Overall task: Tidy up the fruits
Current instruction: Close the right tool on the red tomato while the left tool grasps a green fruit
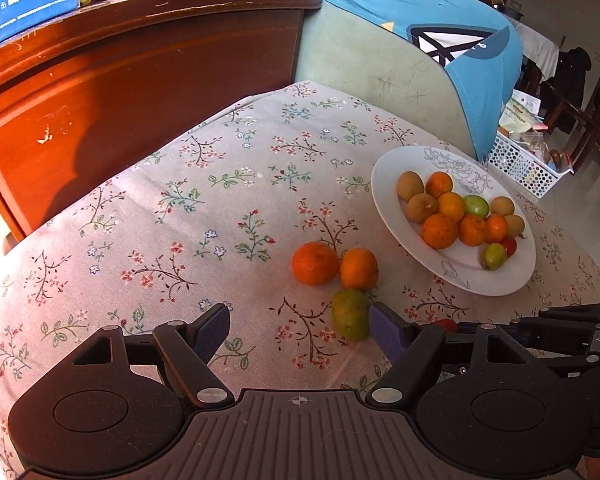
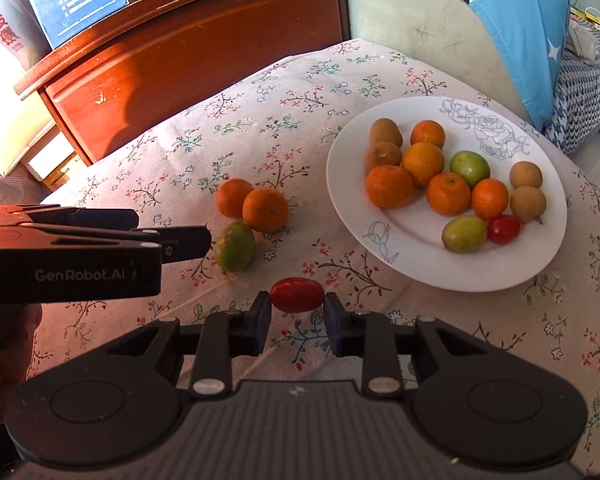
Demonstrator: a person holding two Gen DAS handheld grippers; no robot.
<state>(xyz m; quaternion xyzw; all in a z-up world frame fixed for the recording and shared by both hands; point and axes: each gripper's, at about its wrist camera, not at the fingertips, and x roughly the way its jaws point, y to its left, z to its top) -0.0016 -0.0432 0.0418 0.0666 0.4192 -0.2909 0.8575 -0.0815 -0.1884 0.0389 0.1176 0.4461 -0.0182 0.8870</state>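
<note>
We have the right gripper [image 2: 297,312] pinching a red cherry tomato [image 2: 297,294] between its two pads, one pad against each end of the fruit, just above the floral tablecloth [image 2: 204,140]. The left gripper [image 1: 300,330] hangs with its fingers spread wide and nothing between them; its right fingertip sits just beside a green-and-orange fruit [image 1: 350,314] lying on the cloth, though in the left wrist view we cannot quite tell whether pad and fruit are touching. From the right wrist camera that same green-and-orange fruit [image 2: 235,246] lies close to the tip of the left gripper [image 2: 192,240], which comes in from the left edge of the frame.

Just behind it, two tangerines [image 2: 252,205] sit pressed side by side on the tablecloth, and the nearer one touches the green fruit. In the left view the two tangerines [image 1: 335,267] lie between our open fingers and the plate.

The white plate [image 2: 548,248], with line-drawn roses on its rim, stands to the right on the cloth and carries a heap: six tangerines [image 2: 448,194], four brown round fruits [image 2: 526,175], two greenish fruits [image 2: 469,168] and a second cherry tomato [image 2: 503,229] at the near side. The left camera shows the plate [image 1: 388,200] on the right, beyond the loose fruits.

Behind the table runs a reddish wooden cabinet [image 2: 204,52], with a blue-covered cushion [image 2: 528,28] to its right
</note>
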